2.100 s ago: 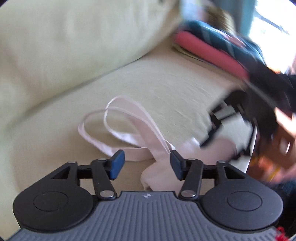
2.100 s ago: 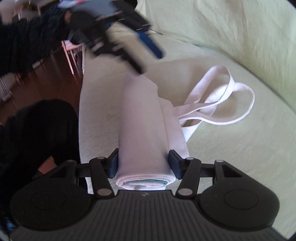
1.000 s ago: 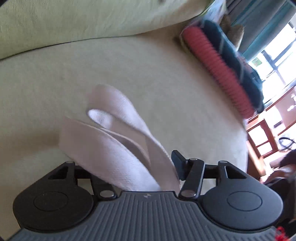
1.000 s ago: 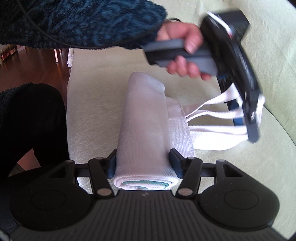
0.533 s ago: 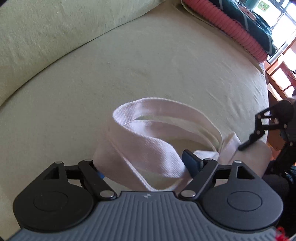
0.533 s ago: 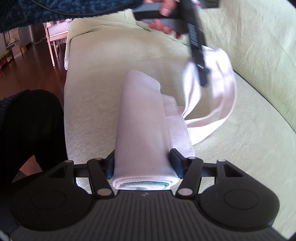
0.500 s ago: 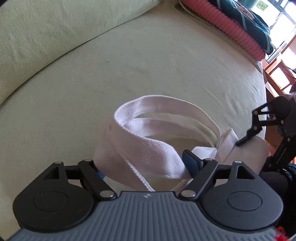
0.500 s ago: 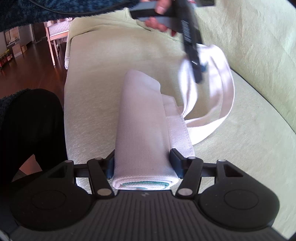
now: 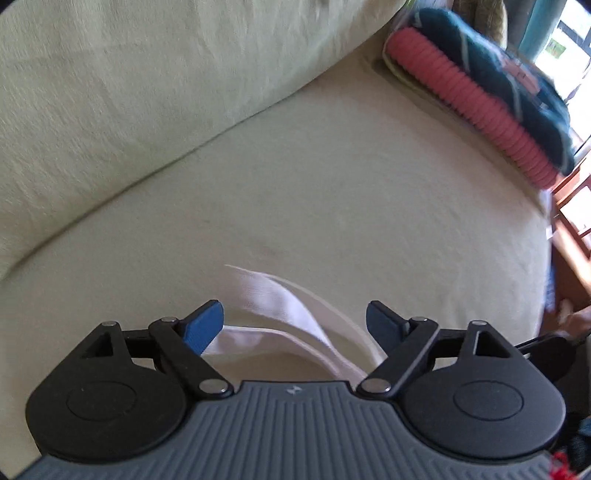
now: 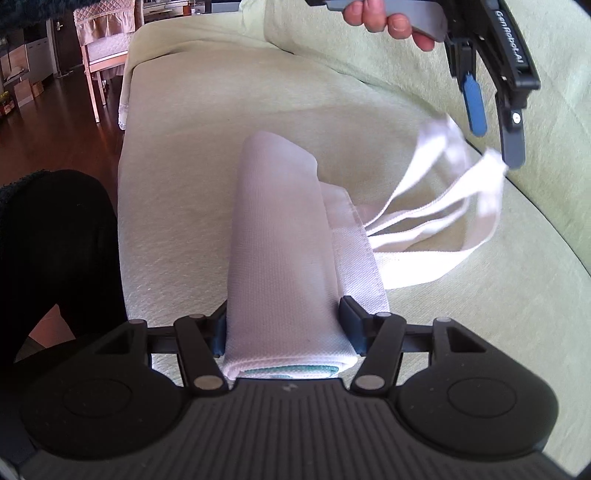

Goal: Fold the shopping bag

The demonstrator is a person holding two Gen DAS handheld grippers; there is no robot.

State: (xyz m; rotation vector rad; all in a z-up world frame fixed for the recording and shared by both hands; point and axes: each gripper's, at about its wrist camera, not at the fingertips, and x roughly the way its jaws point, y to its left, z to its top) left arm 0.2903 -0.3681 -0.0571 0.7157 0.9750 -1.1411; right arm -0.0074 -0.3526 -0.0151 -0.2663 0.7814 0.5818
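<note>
The white shopping bag lies rolled lengthwise on the pale green sofa seat. My right gripper is shut on the roll's near end. The bag's white handles trail off to the right, blurred and partly off the seat. My left gripper hangs just above them, held by a hand. In the left wrist view the left gripper is open, and the handles lie loose between and below its blue pads.
The sofa backrest rises behind the seat. Pink and teal cushions are stacked at the seat's far end. A wooden chair and dark wood floor lie beyond the sofa's edge. A dark-clothed leg is at the left.
The left gripper has opened wider and lifted off the handles, which are dropping toward the seat. The right gripper keeps its hold on the roll, which has not moved.
</note>
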